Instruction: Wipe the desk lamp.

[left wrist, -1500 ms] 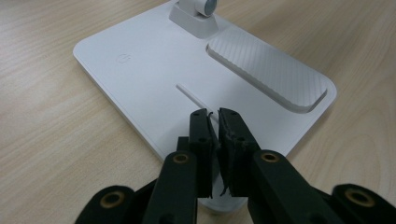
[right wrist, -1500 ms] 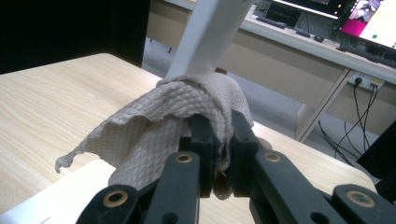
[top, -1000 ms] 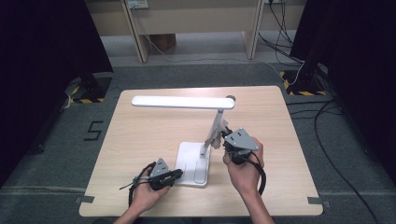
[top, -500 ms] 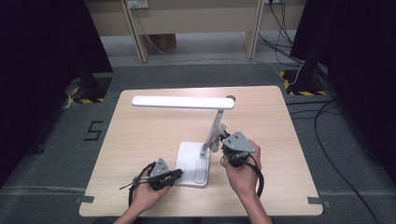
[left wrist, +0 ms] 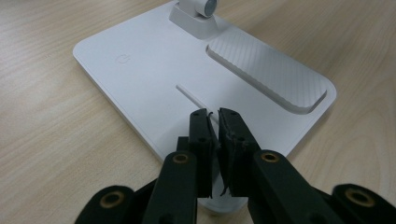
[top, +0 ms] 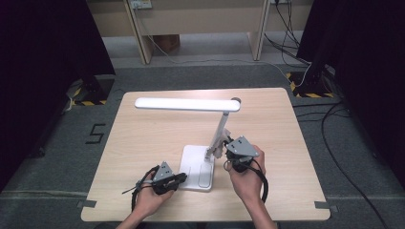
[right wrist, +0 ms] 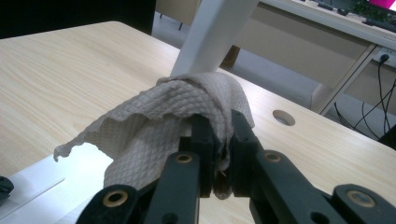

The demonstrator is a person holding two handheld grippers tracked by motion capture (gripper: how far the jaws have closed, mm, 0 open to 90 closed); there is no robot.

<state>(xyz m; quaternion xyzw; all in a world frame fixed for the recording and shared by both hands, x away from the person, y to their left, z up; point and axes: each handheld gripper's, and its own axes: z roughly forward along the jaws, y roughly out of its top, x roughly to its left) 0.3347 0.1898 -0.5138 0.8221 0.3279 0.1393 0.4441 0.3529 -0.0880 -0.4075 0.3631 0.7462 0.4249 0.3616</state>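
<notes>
Two grippers at the white plastic desk lamp: right gripper clamps a soft, limp, quilted beige paper towel by its bunched fold against the stiff lamp stem, while left gripper, jaws together and empty, rests on the base.

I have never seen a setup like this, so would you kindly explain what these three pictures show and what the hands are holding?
A person sits at a wooden table and holds a hand-operated tool with two black jaws in each hand. One picture looks down from above the table; each of the other two comes from a camera riding on one tool, looking along its jaws.

A white desk lamp stands on the table, its long head lit. The left gripper rests closed and empty on the near edge of the lamp base, apparently steadying it. The right gripper is clamped on a crumpled paper towel, pressed against the lamp's slanted arm, apparently to wipe it.
</notes>
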